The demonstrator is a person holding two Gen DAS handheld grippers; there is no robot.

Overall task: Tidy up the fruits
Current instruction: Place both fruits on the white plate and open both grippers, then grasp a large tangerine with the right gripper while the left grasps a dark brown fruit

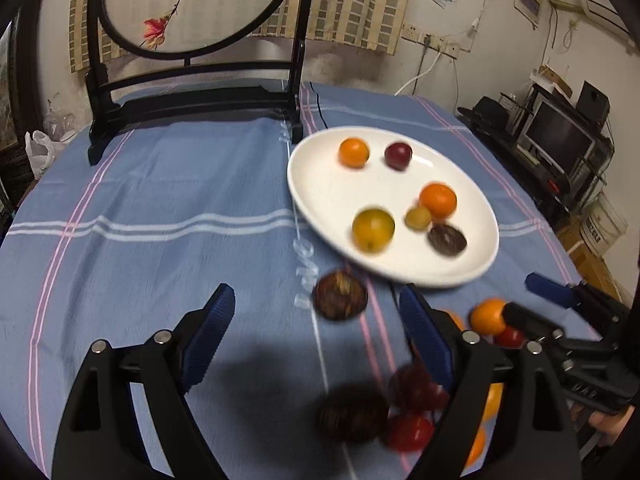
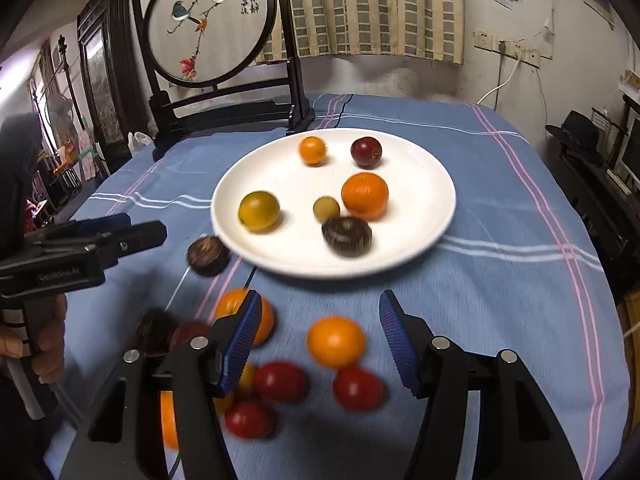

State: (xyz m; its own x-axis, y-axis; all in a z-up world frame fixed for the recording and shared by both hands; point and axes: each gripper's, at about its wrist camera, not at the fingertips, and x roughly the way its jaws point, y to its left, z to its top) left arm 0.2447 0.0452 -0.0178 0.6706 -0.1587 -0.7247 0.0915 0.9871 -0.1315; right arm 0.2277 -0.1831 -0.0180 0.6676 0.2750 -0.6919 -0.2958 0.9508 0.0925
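White plate is lying ahead of both pairs of fingers, carrying six fruits, among them an orange and a plum. Left gripper is standing open and empty, with a dark fruit sitting just beyond its fingertips. Right gripper is likewise standing open, gripping nothing, a loose orange resting between its blue fingers and red fruits lying nearer the camera.

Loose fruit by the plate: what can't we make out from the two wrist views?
- Left wrist view: fruit pile is blurred, shadowed and partly behind the left hand-held gripper finger; count unclear.
- Right wrist view: orange fruit is mostly hidden behind the right hand-held gripper frame.
- Both views: the dark fruit's type is unreadable.
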